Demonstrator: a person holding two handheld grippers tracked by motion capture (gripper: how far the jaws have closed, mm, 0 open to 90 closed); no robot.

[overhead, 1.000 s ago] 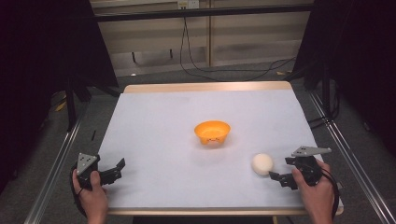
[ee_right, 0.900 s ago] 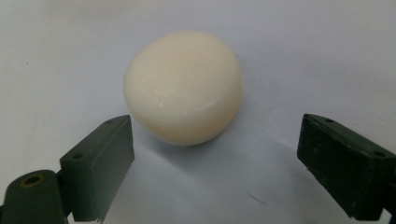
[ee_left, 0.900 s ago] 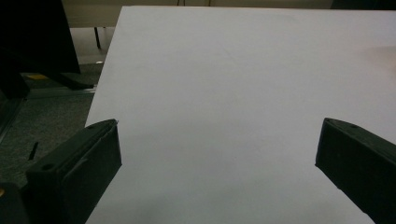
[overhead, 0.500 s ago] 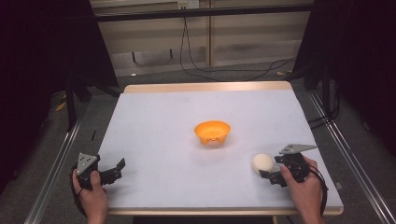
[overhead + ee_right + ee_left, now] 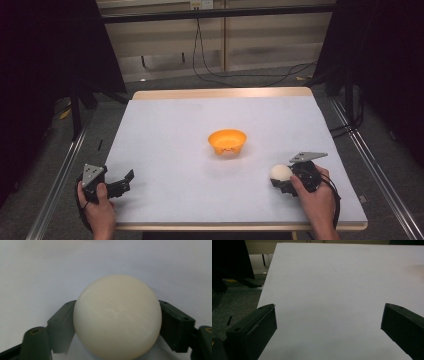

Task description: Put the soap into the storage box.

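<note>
A cream-white ball (image 5: 280, 172) lies on the white table near its front right. My right gripper (image 5: 281, 179) has just been closing and is now shut on it. In the right gripper view the ball (image 5: 117, 316) sits between the two black jaws, both pads pressing its sides. An orange bowl (image 5: 227, 140) stands upright at the table's middle, apart from the ball. My left gripper (image 5: 128, 178) rests at the front left edge, open, with nothing between its fingers. In the left gripper view its jaws stand wide over bare white surface.
The white table (image 5: 170, 130) has a wooden rim showing at the far edge. Metal rails (image 5: 60, 185) run along both sides on the floor. Cables (image 5: 210, 70) lie on the floor behind the table, beyond dark stands on the left and right.
My right gripper has moved left up to the ball and its jaws have closed onto it. The left gripper has stayed where it was.
</note>
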